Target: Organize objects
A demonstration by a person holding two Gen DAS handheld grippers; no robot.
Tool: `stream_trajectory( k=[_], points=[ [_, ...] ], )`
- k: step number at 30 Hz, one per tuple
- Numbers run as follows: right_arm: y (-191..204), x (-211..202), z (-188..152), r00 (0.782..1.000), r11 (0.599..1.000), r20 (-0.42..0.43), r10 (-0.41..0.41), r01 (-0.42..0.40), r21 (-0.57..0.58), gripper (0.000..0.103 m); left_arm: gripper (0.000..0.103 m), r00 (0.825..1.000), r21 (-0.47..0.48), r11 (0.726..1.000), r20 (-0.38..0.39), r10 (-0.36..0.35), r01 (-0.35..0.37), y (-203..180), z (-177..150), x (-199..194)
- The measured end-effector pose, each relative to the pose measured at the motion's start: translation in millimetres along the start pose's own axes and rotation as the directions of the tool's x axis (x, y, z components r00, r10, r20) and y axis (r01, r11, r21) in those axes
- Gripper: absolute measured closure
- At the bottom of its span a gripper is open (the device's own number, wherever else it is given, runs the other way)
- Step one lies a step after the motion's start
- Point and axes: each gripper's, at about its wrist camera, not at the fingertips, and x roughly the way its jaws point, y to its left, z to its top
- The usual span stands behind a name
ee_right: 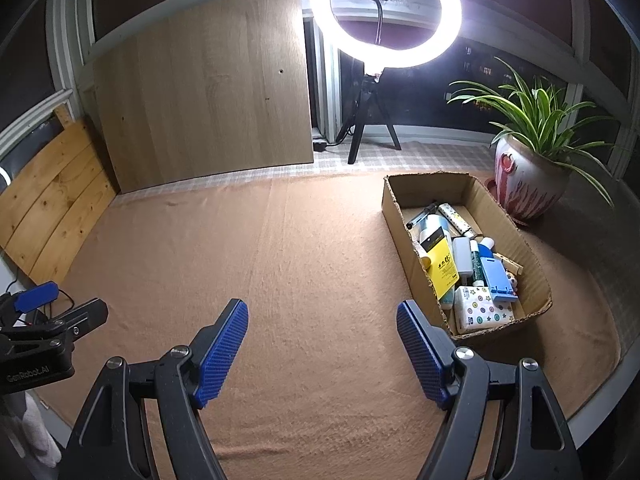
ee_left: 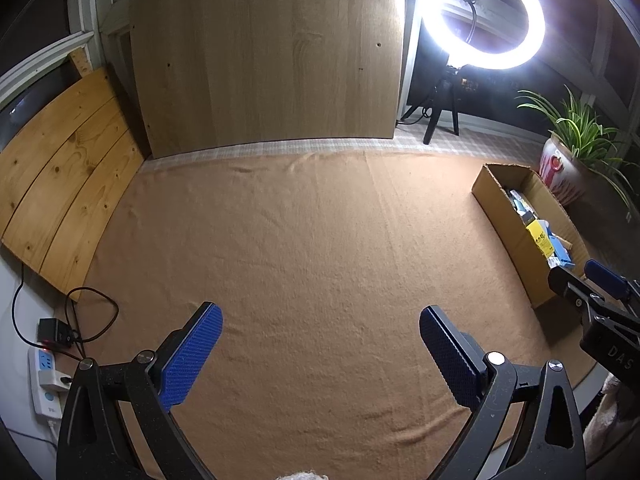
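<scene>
A cardboard box (ee_right: 400,196) stands on the brown cloth at the right and holds several items: a yellow packet (ee_right: 442,266), a blue holder (ee_right: 496,276), a star-patterned tissue pack (ee_right: 482,308) and small bottles. The box also shows in the left wrist view (ee_left: 508,224). My left gripper (ee_left: 320,318) is open and empty above the bare cloth. My right gripper (ee_right: 322,312) is open and empty, just left of the box's near corner. Each gripper shows at the edge of the other's view.
A ring light on a tripod (ee_right: 386,12) stands at the back. A potted plant (ee_right: 528,176) sits right of the box. Wooden boards (ee_left: 264,56) lean at the back and left. A power strip with cables (ee_left: 44,376) lies at the left edge.
</scene>
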Motion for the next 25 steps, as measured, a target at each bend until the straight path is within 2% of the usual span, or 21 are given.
stream_trajectory(
  k=[17, 25],
  points=[
    [-1, 9, -1, 1.0, 1.0, -0.017, 0.004, -0.004, 0.004, 0.03, 0.002, 1.0, 0.004, 1.0, -0.011, -0.007, 0.007, 3, 0, 11],
    [-3, 30, -7, 0.998, 1.0, -0.065, 0.003, -0.003, 0.003, 0.03, 0.002, 0.998, -0.017, 1.0, -0.056, 0.005, -0.006, 6, -6, 35]
  ],
)
